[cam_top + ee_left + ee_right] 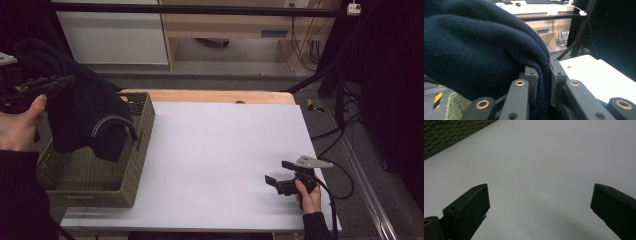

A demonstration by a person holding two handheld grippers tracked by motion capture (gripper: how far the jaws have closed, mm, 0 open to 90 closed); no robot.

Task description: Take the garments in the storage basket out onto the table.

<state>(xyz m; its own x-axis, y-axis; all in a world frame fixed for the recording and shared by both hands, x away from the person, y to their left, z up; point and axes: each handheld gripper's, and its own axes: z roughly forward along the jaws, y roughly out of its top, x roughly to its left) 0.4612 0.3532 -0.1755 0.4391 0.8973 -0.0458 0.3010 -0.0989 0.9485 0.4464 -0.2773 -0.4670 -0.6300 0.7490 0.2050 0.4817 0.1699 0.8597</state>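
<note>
**Dark sweater, lifted above basket at the table's left edge**

Item: navy knit sweater (85, 107), with a pale stripe at one hem or cuff. It hangs in a bunch over the near half of the basket (137, 165), its long axis running roughly up and down, the loose end pointing down into the basket. Whether the lowest fold touches the basket floor cannot be told.

Holder: left gripper (544, 82), raised at the table's left edge, jaws pinched tight on a fold of the knit.

Container: olive woven basket, at the near left corner of the table (225, 150).

Second tool: right gripper (277, 172), low over the table near its near right corner, jaws wide apart, holding nothing.

Step, as judged: the sweater is being carried between basket and table. The next move likely calls for a clear lift over the basket's right wall, with the free gripper taking a second hold so the cloth can be spread.
</note>
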